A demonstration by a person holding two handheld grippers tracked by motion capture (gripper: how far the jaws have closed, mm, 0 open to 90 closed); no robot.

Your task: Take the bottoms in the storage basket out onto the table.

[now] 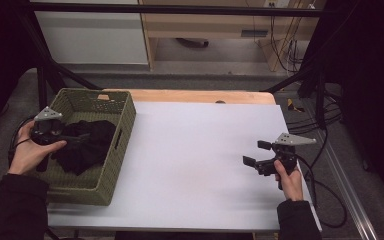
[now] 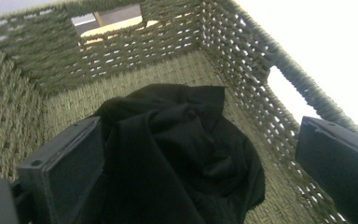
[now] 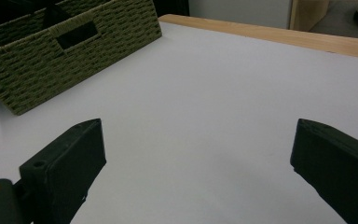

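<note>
your left gripper [image 1: 72, 136] hangs inside the woven basket [image 1: 111, 172] with its jaws spread wide apart, and the black cloth [image 2: 177, 154] lies bunched on the basket floor straight ahead of it, between and just beyond the two jaws. in the left gripper view the jaw on the left of that view looks to be right against the edge of the cloth, while the other jaw stands clear of it, near the basket wall with the handle slot.

judge the cloth as light, soft and limp: it will not hold any shape, it will sag and trail below whatever point you pinch, and it may drag on the rough weave or catch the basket rim as it comes up. it is not fragile, so a firm pinch should do no harm. the best place to take hold looks to be the raised ridge of folds in the middle of the heap, directly ahead of the gripper, where several layers stack up; a thin single edge would more likely slip out.

your right gripper [image 1: 258, 153] is well away from the basket, low over the bare white table [image 1: 195, 165], its jaws also wide apart and holding nothing.
</note>
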